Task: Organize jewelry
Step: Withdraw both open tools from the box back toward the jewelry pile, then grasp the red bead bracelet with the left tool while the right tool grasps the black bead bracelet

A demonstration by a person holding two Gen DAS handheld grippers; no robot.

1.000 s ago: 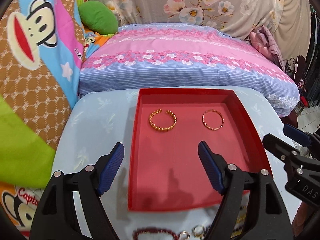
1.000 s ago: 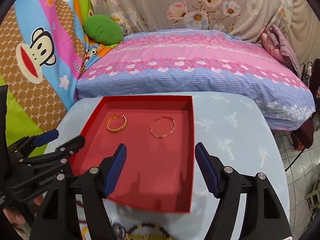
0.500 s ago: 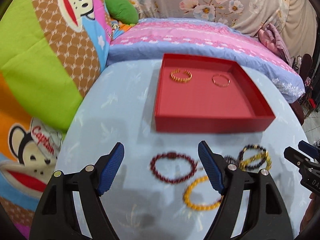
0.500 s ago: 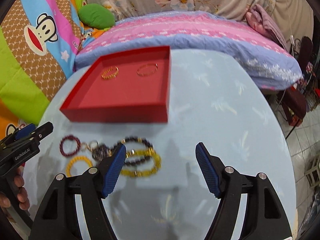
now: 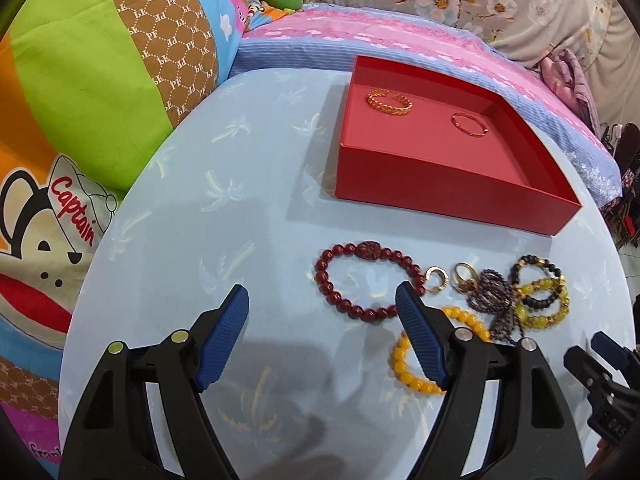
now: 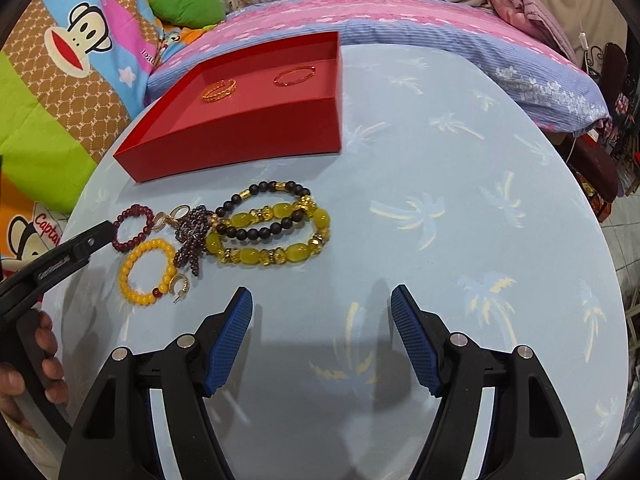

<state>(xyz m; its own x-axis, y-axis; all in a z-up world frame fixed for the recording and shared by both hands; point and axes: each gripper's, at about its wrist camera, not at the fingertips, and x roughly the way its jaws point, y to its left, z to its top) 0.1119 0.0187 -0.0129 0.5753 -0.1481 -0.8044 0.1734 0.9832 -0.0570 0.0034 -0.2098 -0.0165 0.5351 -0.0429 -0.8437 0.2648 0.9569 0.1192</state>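
A red tray (image 5: 448, 196) (image 6: 240, 148) on the round table holds a gold cuff (image 5: 389, 101) (image 6: 219, 89) and a thin gold bangle (image 5: 469, 124) (image 6: 294, 75). In front of it lie a dark red bead bracelet (image 5: 362, 280) (image 6: 130, 227), a yellow bead bracelet (image 5: 404, 360) (image 6: 146, 272), a yellow-green and black bead bracelet (image 5: 540, 296) (image 6: 272, 226), purple beads (image 6: 193, 236) and small rings (image 5: 438, 276). My left gripper (image 5: 322, 336) is open just left of the pile. My right gripper (image 6: 322, 336) is open, empty, below the pile.
The table (image 6: 460, 208) has a light blue palm-print cloth. A pink and blue pillow (image 5: 400, 36) lies behind the tray. Cartoon monkey bedding (image 5: 100, 80) is on the left. The left gripper's finger (image 6: 68, 254) reaches beside the red bracelet in the right wrist view.
Both grippers have pulled back from over the tray toward the table's near edge, so the loose jewelry pile now shows in front of them. Both stay open.
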